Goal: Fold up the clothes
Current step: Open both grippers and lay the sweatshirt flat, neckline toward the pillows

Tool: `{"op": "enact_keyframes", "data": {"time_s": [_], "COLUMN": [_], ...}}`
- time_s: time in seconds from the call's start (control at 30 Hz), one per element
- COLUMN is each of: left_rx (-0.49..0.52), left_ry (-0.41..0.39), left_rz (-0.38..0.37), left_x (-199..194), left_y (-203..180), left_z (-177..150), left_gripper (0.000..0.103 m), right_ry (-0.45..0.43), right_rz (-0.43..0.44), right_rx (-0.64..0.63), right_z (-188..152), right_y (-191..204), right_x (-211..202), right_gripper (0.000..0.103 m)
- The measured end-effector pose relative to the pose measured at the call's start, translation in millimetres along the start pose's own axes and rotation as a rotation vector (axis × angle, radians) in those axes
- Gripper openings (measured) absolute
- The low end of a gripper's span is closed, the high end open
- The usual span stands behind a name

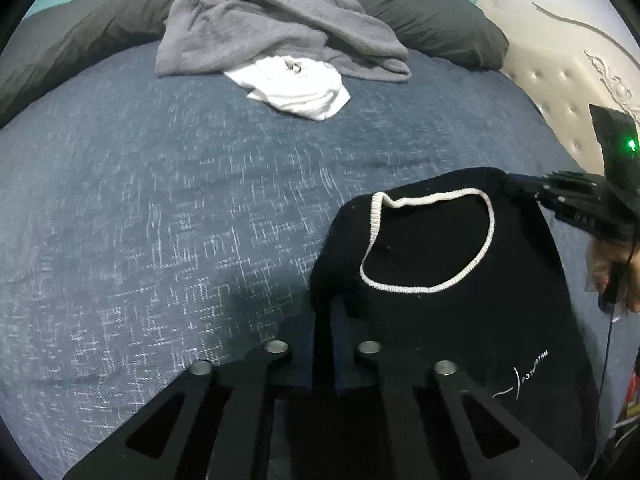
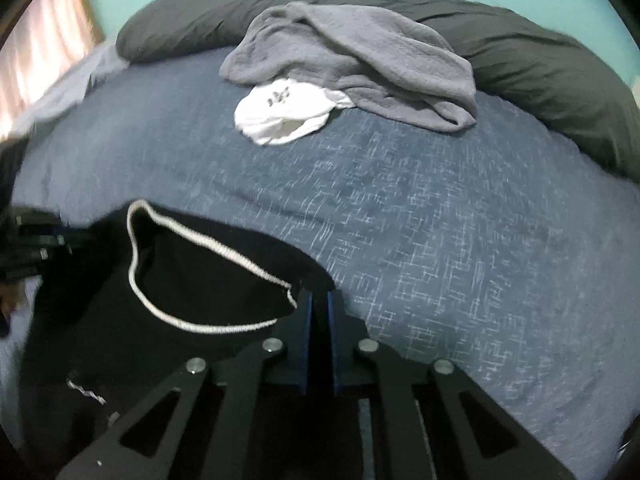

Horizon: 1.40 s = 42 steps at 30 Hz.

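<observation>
While both grippers pinch its shoulders, left gripper (image 1: 325,312) at 6 o'clock, right gripper (image 2: 319,300) likewise, the black knit top (image 1: 440,292) hangs limp; soft, light, likeliest gripped near the white-trimmed neckline (image 1: 430,288).

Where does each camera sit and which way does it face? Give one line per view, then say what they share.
Left wrist: on the left gripper, looking along its fingers across the bed toward the pillows; the right gripper and part of a hand show at right.
Right wrist: on the right gripper, facing the same way; the left gripper shows dimly at the left edge.
Shared: the black shirt gripped at both shoulders, the grey garment, the white garment and the dark pillows.
</observation>
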<state>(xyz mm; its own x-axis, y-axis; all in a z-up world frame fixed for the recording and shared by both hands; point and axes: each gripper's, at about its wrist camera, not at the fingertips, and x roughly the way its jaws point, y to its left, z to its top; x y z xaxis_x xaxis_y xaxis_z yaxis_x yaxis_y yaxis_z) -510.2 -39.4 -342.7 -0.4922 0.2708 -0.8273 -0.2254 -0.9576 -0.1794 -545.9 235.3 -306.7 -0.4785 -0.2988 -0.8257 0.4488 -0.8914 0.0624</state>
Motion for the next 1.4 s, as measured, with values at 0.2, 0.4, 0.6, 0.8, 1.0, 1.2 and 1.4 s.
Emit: {"op": "enact_keyframes", "data": {"time_s": [0.2,0.4,0.6,0.8,1.0,1.2,1.4], "left_rx": [-0.058,-0.1,-0.084,-0.136,-0.139,-0.193,-0.217], "left_ry": [-0.058,-0.064,0.015,-0.001,-0.058,-0.075,-0.064], "left_rz": [0.026,0.053,0.079,0.024,0.034,0.014,-0.003], "left_x": [-15,-10,15,-4,-56,-107,-148], "left_y": [12,17,16,23,25,26,16], "left_z": [21,45,38,24,-3,-55,-119], "left_gripper": [0.003,0.003,0.004,0.012,0.019,0.027,0.03], "right_ry": [-0.049,-0.037,-0.024,-0.028,-0.133,-0.126,-0.12], "right_rz": [0.091,0.148,0.175,0.185,0.191,0.222,0.257], "right_rx": [0.198,0.36,0.437,0.485,0.514,0.468,0.542], "right_z": [14,24,26,13,-15,-66,-140], "right_y": [-23,-40,-45,-58,-65,-42,-24], "right_x": [-4,9,24,13,-46,-95,-138], "right_gripper": [0.006,0.006,0.006,0.023,0.044,0.044,0.044]}}
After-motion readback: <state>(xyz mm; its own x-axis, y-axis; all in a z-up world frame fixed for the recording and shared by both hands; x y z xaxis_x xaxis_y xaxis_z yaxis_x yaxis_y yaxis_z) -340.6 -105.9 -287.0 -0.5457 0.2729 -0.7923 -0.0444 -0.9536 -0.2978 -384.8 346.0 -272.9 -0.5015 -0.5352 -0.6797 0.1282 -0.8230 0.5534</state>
